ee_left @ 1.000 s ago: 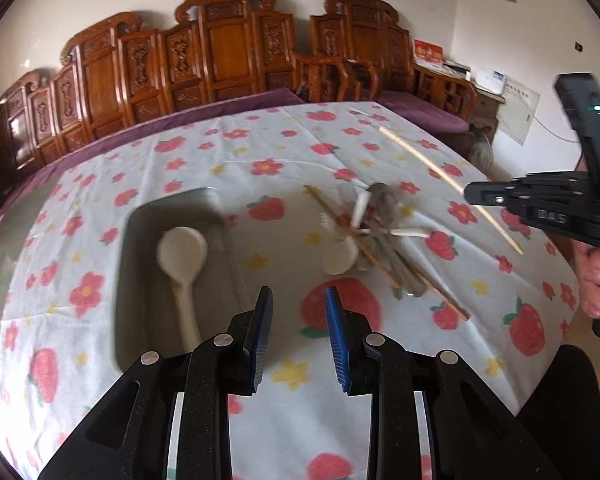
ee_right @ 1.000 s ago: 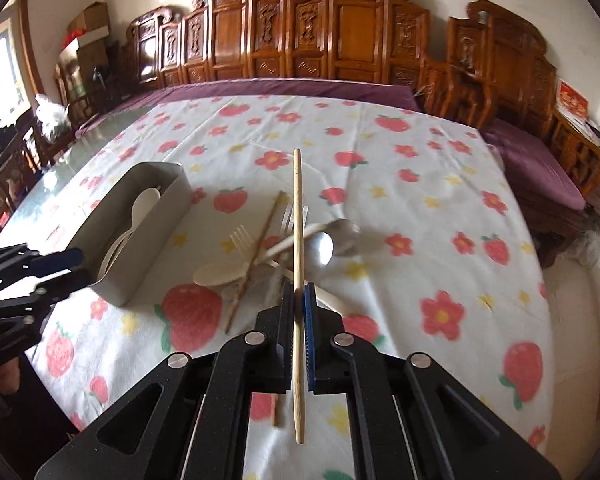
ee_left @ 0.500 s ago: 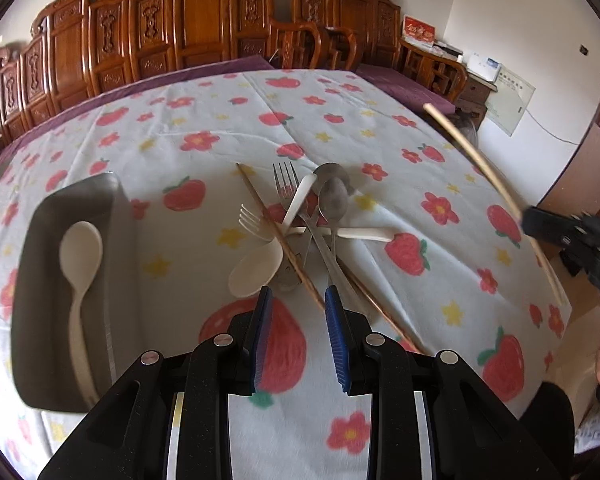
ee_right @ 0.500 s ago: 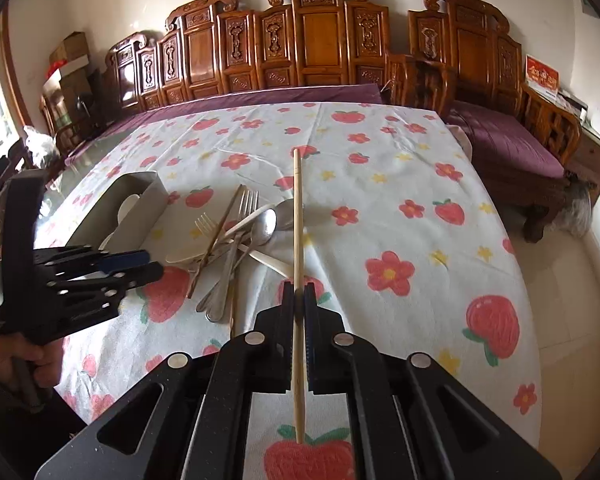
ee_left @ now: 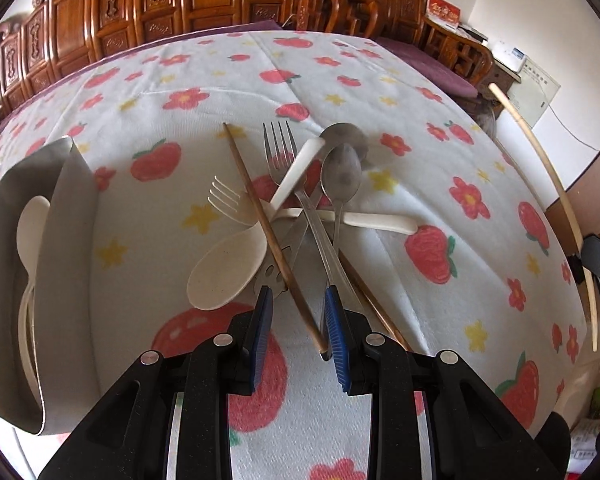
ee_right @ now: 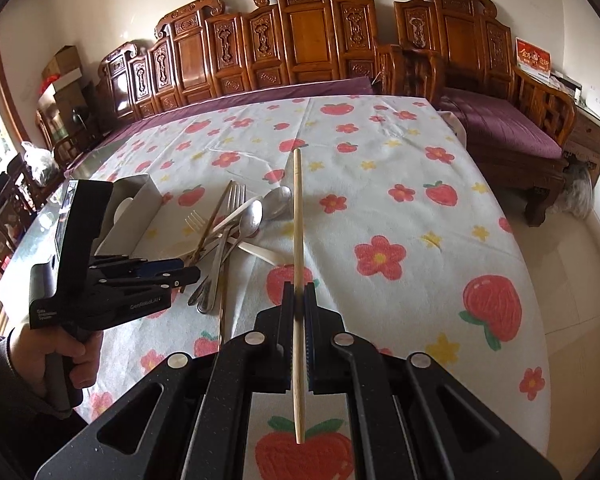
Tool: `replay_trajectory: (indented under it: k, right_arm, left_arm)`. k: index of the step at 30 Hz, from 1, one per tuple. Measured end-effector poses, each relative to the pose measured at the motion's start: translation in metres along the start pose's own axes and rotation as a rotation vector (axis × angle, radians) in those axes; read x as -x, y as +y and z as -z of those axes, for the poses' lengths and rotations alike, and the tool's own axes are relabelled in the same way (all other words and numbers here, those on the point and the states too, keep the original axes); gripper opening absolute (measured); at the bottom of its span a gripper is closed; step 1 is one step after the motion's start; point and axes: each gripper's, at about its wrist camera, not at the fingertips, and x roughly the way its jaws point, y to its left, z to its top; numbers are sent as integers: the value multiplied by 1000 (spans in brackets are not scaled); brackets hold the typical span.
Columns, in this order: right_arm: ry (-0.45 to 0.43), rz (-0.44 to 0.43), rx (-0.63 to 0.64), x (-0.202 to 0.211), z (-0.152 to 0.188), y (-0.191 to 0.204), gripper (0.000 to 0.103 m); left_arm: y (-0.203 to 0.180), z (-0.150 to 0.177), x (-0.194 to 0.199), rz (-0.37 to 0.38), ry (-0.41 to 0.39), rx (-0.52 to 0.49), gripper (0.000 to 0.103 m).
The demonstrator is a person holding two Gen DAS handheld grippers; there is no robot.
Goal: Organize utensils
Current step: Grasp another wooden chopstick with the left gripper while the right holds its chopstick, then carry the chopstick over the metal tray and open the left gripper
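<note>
the left gripper (ee_left: 299, 312) has its fingers parted over the dark chopstick (ee_left: 271, 236) in the utensil pile (ee_left: 300, 208) on the tabletop (ee_left: 420, 160). only the right wrist view shows the right gripper (ee_right: 299, 300) clamped on the pale chopstick (ee_right: 298, 240); only the left view shows the cream spoon (ee_left: 30, 232) inside the grey tray (ee_left: 66, 280).
</note>
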Motion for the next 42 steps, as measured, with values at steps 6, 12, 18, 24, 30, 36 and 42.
replay_trajectory:
  k: [6, 12, 18, 24, 30, 36, 42]
  right_arm:
    - [-1, -14, 4, 1, 0, 3, 6]
    - [-4, -27, 29, 2, 0, 11, 6]
    - [-4, -38, 52, 3, 1, 21, 6]
    - [-11, -44, 73, 6, 2, 31, 6]
    - [-7, -54, 92, 5, 3, 42, 6]
    - [0, -54, 117, 2, 5, 55, 6]
    - [2, -57, 155, 3, 5, 74, 6]
  left_arm:
    - [0, 2, 1, 14, 17, 14, 12]
    - [-1, 6, 11, -16, 4, -2, 5]
    - [0, 14, 36, -29, -30, -36, 4]
    - [2, 17, 66, -33, -79, -61, 4]
    - [14, 23, 96, -32, -116, -71, 4]
    - [29, 26, 118, -30, -139, -68, 4]
    - [46, 30, 140, -51, -162, -70, 4]
